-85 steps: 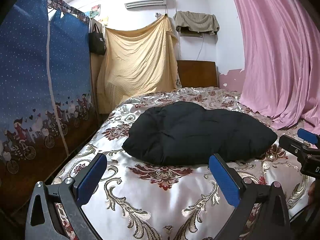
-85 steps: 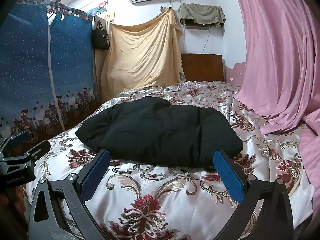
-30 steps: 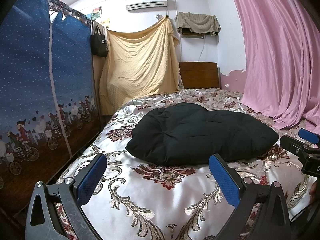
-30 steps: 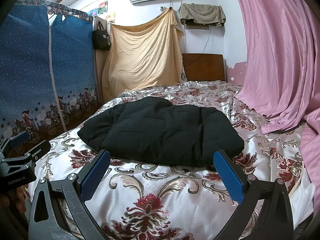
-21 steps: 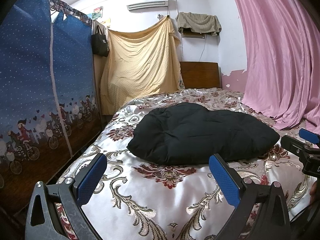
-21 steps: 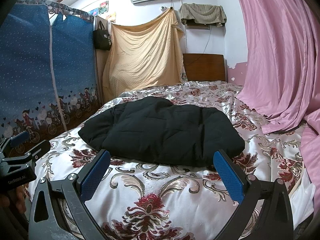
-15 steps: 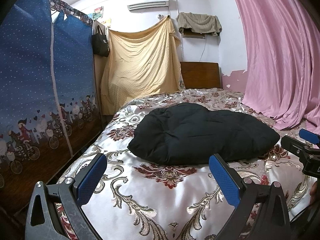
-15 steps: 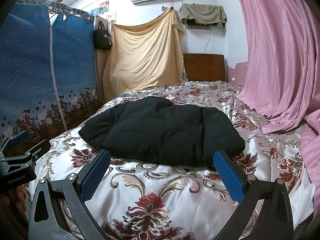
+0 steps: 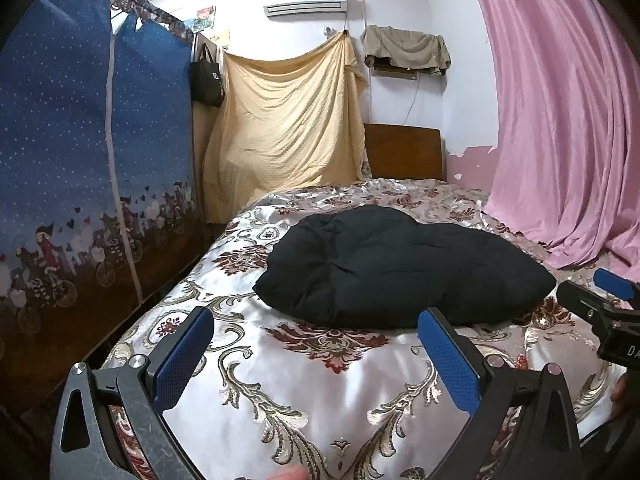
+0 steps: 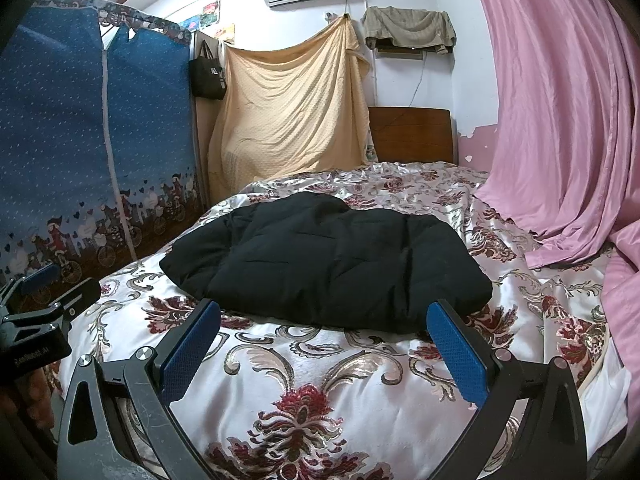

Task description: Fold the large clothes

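- Black quilted padded garment (image 9: 404, 268), one piece, lies bunched in a low mound on the middle of the bed, on the cream satin bedspread with dark red flower and scroll patterns (image 9: 320, 380); the right wrist view shows the same garment (image 10: 328, 260) just beyond the fingers, on the same bedspread (image 10: 304, 392).
- Two grippers are in view. The left gripper (image 9: 316, 356) hovers over the near end of the bed with its two blue-padded fingers (image 9: 180, 360) spread wide and nothing between them.
- The right gripper (image 10: 324, 352) is likewise spread wide and empty, its two blue-padded fingers (image 10: 456, 356) short of the garment's near edge.
- Each camera catches the other gripper at its frame edge: the right one at the right of the left wrist view, the left one at the left of the right wrist view.
- One pink curtain (image 9: 560, 120) hangs on the right, its hem spilling onto the bed.
- One yellow sheet (image 9: 288, 128) is draped at the far wall, beside one brown wooden headboard (image 9: 404, 152).
- One blue fabric wardrobe with a bicycle-rider border (image 9: 80, 140) stands on the left, and one black bag (image 9: 206, 80) hangs beside it with pale writing too small to read.
- One white air conditioner (image 9: 306, 6) sits high on the wall; one olive cloth (image 9: 404, 50) is draped near it.
- Lettering on both gripper bodies is only partly legible.
- Compared with 2.8 seconds ago, both cameras sit a little differently; the garment has not changed shape or place.
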### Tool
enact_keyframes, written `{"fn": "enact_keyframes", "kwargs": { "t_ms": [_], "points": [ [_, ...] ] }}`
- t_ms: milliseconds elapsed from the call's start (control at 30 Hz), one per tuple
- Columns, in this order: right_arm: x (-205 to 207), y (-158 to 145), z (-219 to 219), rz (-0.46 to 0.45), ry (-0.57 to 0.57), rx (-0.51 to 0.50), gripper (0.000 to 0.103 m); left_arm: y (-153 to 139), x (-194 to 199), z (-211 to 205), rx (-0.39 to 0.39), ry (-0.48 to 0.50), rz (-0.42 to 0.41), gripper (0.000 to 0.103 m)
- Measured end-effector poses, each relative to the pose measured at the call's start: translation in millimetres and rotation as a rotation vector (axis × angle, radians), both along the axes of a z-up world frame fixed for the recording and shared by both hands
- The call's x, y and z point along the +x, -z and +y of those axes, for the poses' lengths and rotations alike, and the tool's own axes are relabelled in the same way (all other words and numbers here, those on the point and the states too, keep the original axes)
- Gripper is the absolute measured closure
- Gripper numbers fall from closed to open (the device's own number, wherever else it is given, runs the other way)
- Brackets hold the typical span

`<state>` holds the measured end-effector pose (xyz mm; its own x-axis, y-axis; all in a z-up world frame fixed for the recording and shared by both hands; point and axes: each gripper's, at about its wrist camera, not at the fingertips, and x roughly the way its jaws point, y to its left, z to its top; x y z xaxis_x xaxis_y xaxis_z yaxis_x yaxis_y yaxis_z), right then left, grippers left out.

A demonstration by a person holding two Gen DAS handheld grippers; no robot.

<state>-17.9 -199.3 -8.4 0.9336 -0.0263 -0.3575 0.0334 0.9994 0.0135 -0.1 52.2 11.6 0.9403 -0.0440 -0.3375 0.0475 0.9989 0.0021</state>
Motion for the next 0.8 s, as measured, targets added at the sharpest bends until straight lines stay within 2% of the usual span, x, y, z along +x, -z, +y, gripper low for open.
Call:
{"fn": "enact_keyframes", "kwargs": {
  "t_ms": [800],
  "points": [
    [-0.8,0.9,8.0,0.002,-0.008,-0.002,0.002,-1.3,-7.2,-8.2,0.027,-0.014,-0.039,0.0]
  ]
}}
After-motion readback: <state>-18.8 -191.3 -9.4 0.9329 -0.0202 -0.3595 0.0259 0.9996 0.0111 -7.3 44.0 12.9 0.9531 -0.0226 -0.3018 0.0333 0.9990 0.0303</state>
